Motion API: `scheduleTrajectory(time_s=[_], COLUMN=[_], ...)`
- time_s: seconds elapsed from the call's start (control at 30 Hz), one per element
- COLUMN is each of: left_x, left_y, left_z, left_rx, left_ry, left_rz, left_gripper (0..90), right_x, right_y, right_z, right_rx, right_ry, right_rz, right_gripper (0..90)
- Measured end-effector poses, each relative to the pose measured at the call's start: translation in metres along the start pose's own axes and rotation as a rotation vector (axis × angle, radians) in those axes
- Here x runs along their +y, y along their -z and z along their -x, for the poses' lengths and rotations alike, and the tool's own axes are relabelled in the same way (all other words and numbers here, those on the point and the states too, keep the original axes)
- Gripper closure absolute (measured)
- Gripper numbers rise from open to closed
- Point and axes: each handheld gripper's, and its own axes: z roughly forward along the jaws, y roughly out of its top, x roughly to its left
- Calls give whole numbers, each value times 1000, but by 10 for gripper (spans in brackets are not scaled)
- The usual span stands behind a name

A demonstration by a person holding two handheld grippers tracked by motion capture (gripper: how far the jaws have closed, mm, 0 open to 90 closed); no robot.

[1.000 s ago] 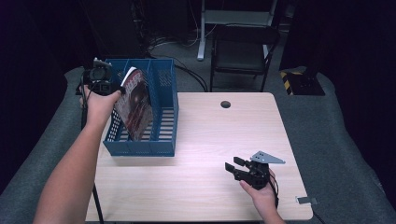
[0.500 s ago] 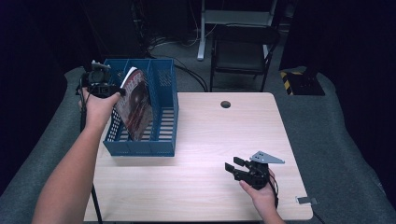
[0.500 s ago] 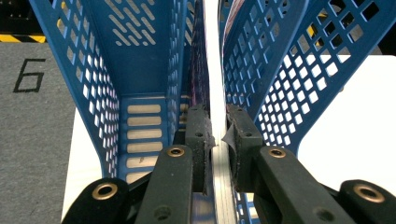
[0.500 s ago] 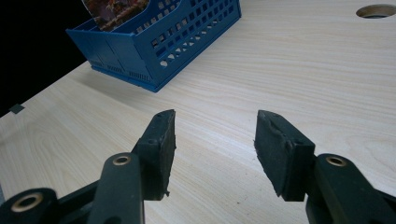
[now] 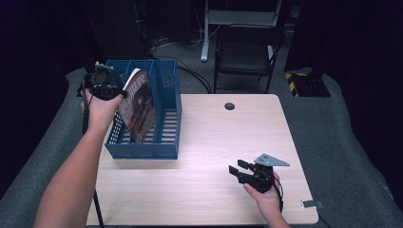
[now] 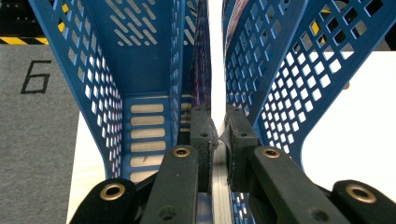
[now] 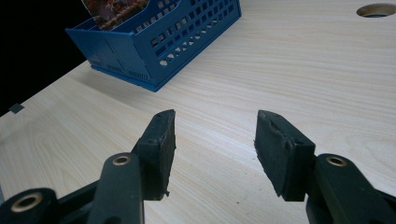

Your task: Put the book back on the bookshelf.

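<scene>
The left gripper (image 5: 110, 90) has just closed its jaws, pinching the magazine (image 5: 138, 107), which leans, probably half-seated, in the rack's (image 5: 167, 142) middle slot, so release and settling remain, while the right gripper (image 5: 240, 171) rests on the table (image 5: 214, 137), jaws spread, holding nothing.

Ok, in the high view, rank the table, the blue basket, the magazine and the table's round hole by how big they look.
1. table
2. blue basket
3. magazine
4. round hole
</scene>
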Motion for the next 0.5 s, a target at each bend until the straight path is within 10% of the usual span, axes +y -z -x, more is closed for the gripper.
scheduleTrajectory(time_s=[0.5], left_x=[9], left_y=[0], left_z=[4], left_rx=[17], left_ry=[2], left_rz=[-3], left_gripper=[843], right_x=[0], right_y=[-1], right_z=[1], right_rx=[4], right_ry=[1], right_rz=[0], right_gripper=[475])
